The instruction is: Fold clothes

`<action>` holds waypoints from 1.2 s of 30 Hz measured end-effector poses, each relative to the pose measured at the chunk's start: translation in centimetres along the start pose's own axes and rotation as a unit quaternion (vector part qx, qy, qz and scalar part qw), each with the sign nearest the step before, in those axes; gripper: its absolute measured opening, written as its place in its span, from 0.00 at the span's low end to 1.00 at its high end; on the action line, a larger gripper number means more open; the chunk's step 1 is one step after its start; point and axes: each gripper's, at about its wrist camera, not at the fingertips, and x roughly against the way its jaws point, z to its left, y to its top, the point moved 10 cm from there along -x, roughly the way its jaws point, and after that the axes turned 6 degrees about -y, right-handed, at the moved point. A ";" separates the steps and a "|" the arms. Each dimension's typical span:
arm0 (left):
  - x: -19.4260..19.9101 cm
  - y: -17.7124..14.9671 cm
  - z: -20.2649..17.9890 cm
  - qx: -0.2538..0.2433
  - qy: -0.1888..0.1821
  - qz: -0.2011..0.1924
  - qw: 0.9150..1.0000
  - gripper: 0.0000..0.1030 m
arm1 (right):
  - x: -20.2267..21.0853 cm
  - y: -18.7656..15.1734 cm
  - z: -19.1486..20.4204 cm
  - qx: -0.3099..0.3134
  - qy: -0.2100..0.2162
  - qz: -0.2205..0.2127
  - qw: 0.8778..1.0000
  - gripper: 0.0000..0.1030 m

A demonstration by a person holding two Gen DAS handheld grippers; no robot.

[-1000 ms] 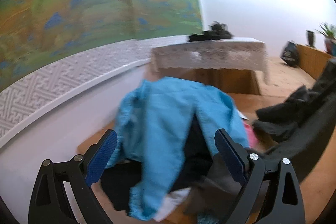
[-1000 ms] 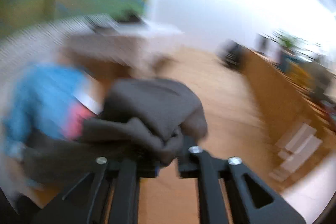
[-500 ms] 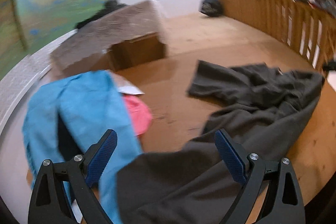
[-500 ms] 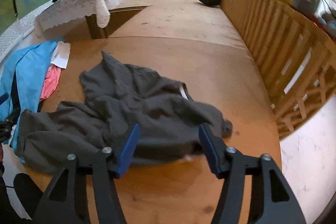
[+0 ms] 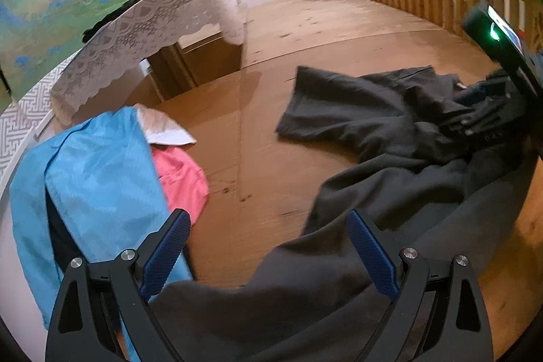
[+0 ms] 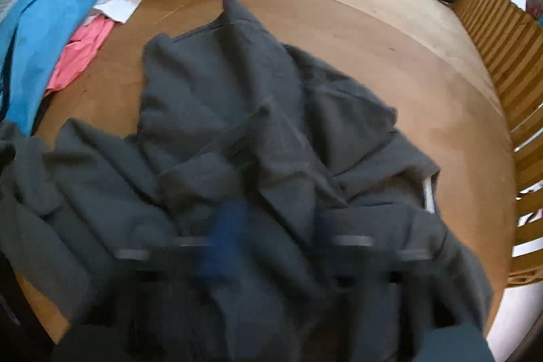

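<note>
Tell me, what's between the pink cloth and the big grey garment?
Only bare wooden tabletop separates the pink cloth and the crumpled dark grey garment, seen in the left wrist view.

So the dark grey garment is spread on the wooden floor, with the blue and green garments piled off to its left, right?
Not quite: the garment beside the blue garment is pink, not green. The left wrist view shows it clearly. The rest holds: the dark grey garment lies spread on the wooden floor, with that pile to its left.

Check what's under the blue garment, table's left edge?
Under the blue garment: a pink piece, a white piece and something black. The rest of them is covered.
</note>
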 end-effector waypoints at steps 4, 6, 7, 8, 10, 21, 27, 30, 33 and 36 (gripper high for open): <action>0.4 0.0 1.2 0.003 0.004 -0.001 1.000 0.91 | 6.1 -3.2 -3.1 -0.043 0.025 -0.034 0.998 0.04; 0.7 0.4 1.0 -0.008 0.004 -0.007 1.000 0.91 | 9.9 -5.7 -5.8 -0.068 0.011 -0.051 0.996 0.04; 0.8 0.7 0.6 -0.015 0.002 -0.011 1.000 0.91 | 11.5 -6.9 -7.1 -0.081 0.004 -0.056 0.995 0.04; 0.9 1.0 0.2 -0.022 0.000 -0.014 1.000 0.91 | 12.4 -9.0 -8.6 -0.096 -0.015 -0.045 0.994 0.04; 1.0 1.7 -1.1 -0.032 -0.014 -0.020 0.999 0.91 | 14.3 -13.3 -11.5 -0.124 -0.052 -0.025 0.991 0.04; 0.0 4.7 -11.9 -0.109 -0.091 -0.026 0.990 0.91 | 17.5 -20.8 -17.6 -0.222 -0.131 -0.002 0.966 0.64; -0.2 3.8 -16.6 -0.134 -0.127 -0.011 0.983 0.91 | 11.2 -18.5 -18.2 -0.203 -0.108 0.021 0.973 0.66; 0.1 2.6 -17.7 -0.152 -0.126 -0.006 0.980 0.91 | 7.8 -19.0 -17.5 -0.199 -0.086 0.051 0.975 0.66; 0.9 1.7 -17.2 -0.149 -0.125 -0.003 0.981 0.91 | 7.2 -19.5 -15.8 -0.202 -0.023 0.054 0.978 0.27; 1.7 1.3 -15.6 -0.139 -0.112 -0.010 0.984 0.91 | 9.4 -18.5 -12.9 -0.194 0.024 0.021 0.980 0.08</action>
